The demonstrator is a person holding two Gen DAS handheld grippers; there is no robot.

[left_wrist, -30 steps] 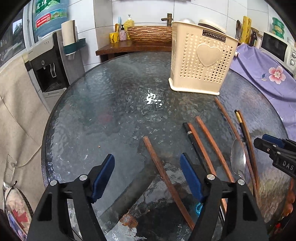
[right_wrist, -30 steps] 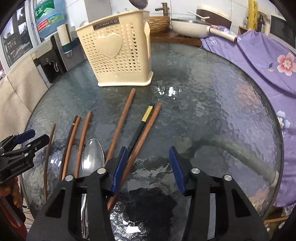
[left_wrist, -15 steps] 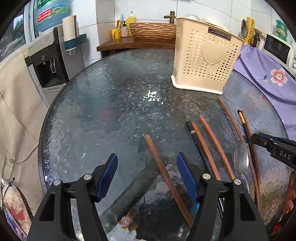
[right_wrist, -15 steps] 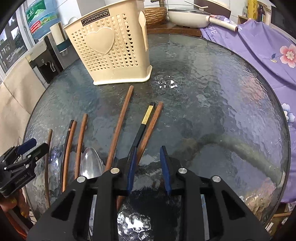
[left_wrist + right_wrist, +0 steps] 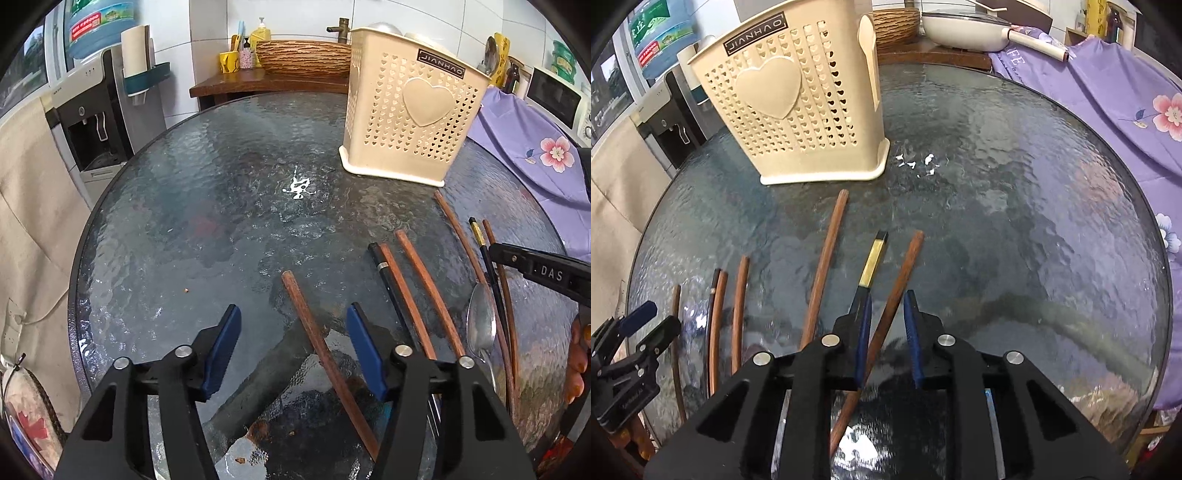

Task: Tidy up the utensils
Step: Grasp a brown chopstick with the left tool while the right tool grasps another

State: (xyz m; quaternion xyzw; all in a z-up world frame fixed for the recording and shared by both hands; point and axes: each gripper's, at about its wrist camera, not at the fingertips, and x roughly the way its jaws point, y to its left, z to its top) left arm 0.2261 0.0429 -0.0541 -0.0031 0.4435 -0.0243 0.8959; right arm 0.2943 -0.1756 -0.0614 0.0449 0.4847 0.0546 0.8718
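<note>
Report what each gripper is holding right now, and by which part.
Left gripper: nothing, jaws wide open above a brown chopstick. Right gripper: jaws narrowed around the rightmost brown chopstick near mid-length, with gaps still showing, so not yet gripped.

Your right gripper sits low over the glass table, its blue pads narrowed but still apart, with a brown chopstick running between them. Whether the pads touch it, you cannot tell. Just left of that stick lies a black chopstick with a gold band, its near end hidden behind your left pad. Further left lies a longer brown stick, pointing at the cream basket standing upright on the table. More brown sticks lie near the left rim, beside your left gripper, whose jaws stand apart.
</note>
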